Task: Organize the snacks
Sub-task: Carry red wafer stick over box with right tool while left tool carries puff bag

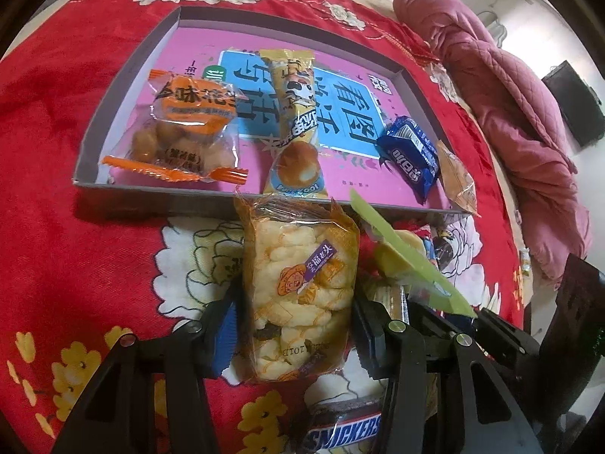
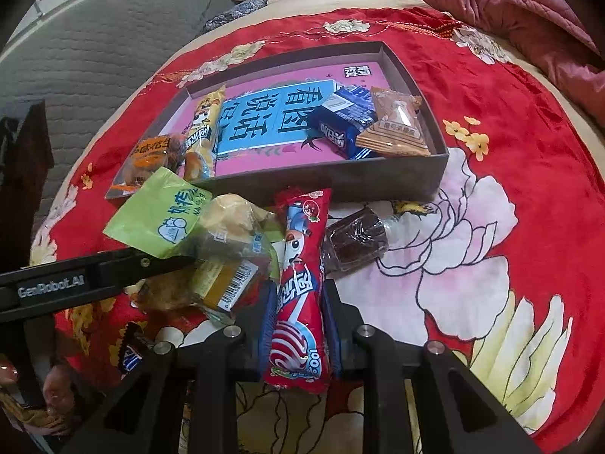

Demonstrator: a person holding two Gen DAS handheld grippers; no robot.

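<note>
Left wrist view: we tilt our left gripper (image 1: 298, 325) steeply down over the red cloth (image 1: 75, 151). Its jaws stand about half open, with the puffed snack pack (image 1: 298, 283) upright between them; both pads (image 1: 227, 333) lie against the pack's sides, so we hold it just in front of the box's (image 1: 124, 72) near wall. Inside the box lie an orange pack (image 1: 185, 128) at left, a yellow pack (image 1: 298, 121) in the middle, a blue pack (image 1: 410, 151) and a tan pack (image 1: 457, 181) at right. A green pack (image 1: 408, 253) pokes up beside our right finger, and a Snickers bar (image 1: 344, 431) lies below.

Right wrist view: our right gripper (image 2: 298, 333) also points steeply down, jaws nearly shut on the red pack (image 2: 298, 291), which stands lengthwise between the pads. The left gripper's arm (image 2: 75, 283) crosses at left, under the green pack (image 2: 162, 212). A brown cake (image 2: 355, 242) lies just right of the red pack, near the box wall (image 2: 340, 178).
</note>
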